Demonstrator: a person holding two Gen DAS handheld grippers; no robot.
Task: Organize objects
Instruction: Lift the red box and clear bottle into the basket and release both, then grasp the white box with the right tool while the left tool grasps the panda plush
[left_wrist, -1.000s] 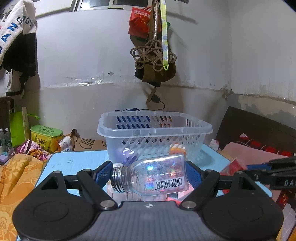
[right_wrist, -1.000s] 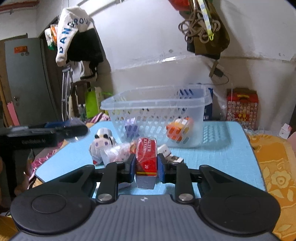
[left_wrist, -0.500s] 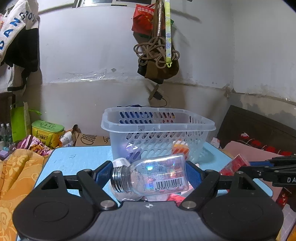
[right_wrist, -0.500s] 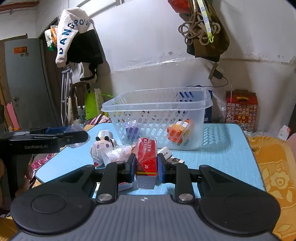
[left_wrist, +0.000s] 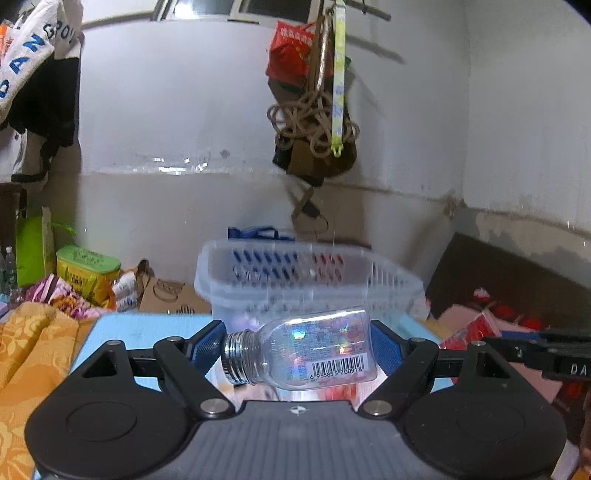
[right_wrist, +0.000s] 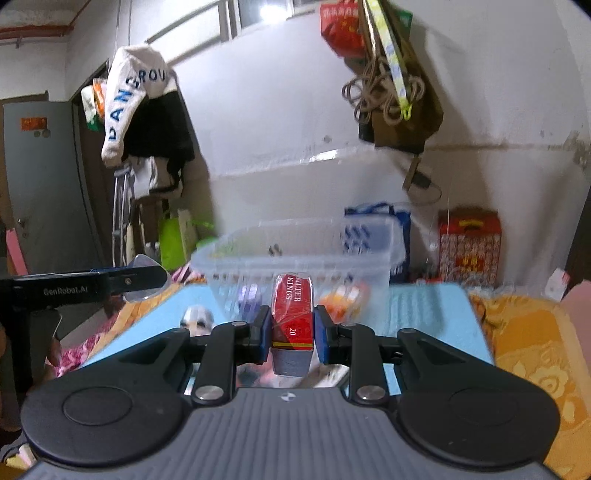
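Observation:
My left gripper (left_wrist: 297, 345) is shut on a clear plastic bottle (left_wrist: 303, 350) lying sideways between the pads, neck to the left, held in front of a clear slotted basket (left_wrist: 306, 284) on the blue table (left_wrist: 147, 328). My right gripper (right_wrist: 292, 328) is shut on a red cigarette box (right_wrist: 292, 314), upright and lifted off the table, in front of the same basket (right_wrist: 295, 254). An orange toy (right_wrist: 343, 299) and a purple thing (right_wrist: 249, 299) show inside the basket. The left gripper (right_wrist: 92, 284) shows at the left of the right wrist view.
A white cow toy (right_wrist: 197, 319) lies on the blue table (right_wrist: 424, 306), left of the basket. Orange cloth (right_wrist: 532, 347) lies to the right of the table, and orange cloth (left_wrist: 29, 354) to its left. A red box (right_wrist: 469, 243) and a hanging bag (left_wrist: 314, 147) are by the wall.
Both grippers have risen with their loads. The red box has come up off the table and the view has tilted upward. The basket sits lower in both views.

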